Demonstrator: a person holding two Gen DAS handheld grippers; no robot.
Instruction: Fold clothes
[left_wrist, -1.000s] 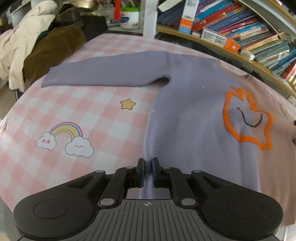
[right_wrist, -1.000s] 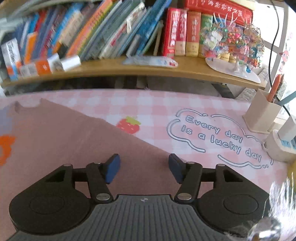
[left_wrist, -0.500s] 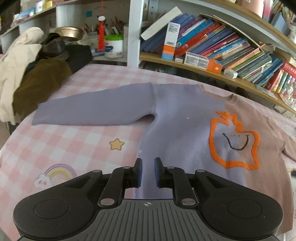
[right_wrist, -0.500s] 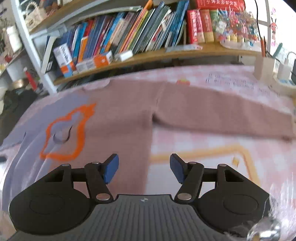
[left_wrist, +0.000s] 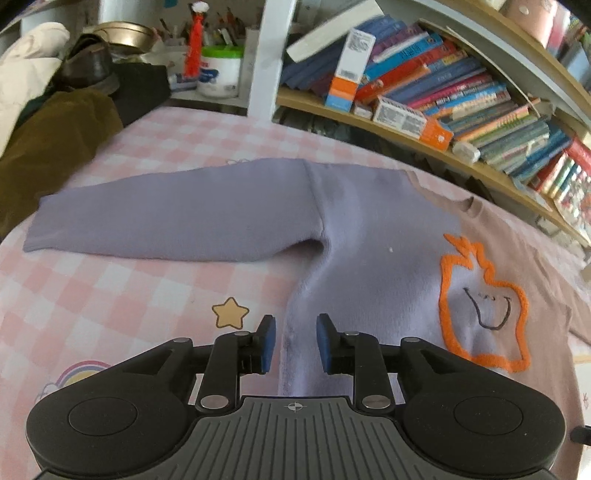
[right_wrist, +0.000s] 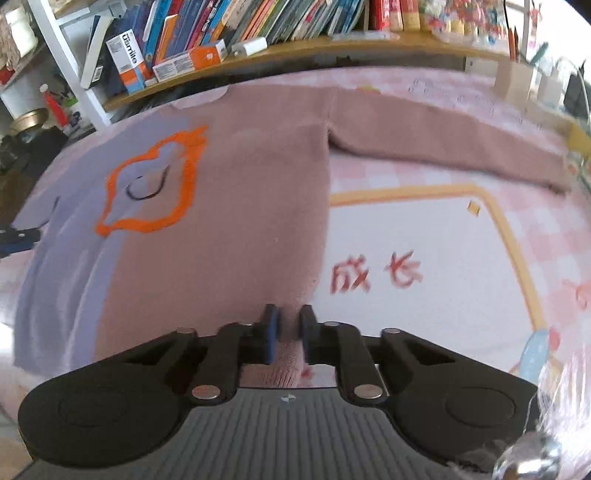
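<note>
A two-tone sweater lies flat on the pink checked tablecloth (left_wrist: 92, 295), lavender (left_wrist: 369, 240) on one half and dusty pink (right_wrist: 240, 221) on the other. An orange outlined face (left_wrist: 480, 302) marks its chest. Both the lavender sleeve (left_wrist: 166, 225) and the pink sleeve (right_wrist: 443, 136) stretch straight out. My left gripper (left_wrist: 293, 332) hovers at the lavender side edge near the hem; its jaws are opening, and the fabric edge lies between them unpressed. My right gripper (right_wrist: 288, 325) is at the pink side edge near the hem, jaws closing with a fold of pink fabric pinched between the pads.
A curved wooden shelf packed with books (left_wrist: 443, 92) runs along the table's far side. Piled coats and a brown garment (left_wrist: 48, 122) sit at the far left. A pen holder (right_wrist: 517, 77) and a power strip stand at the far right corner.
My left jaws went from nearly shut to apart. My right gripper swept from the table's right part to the sweater's pink edge and closed on it.
</note>
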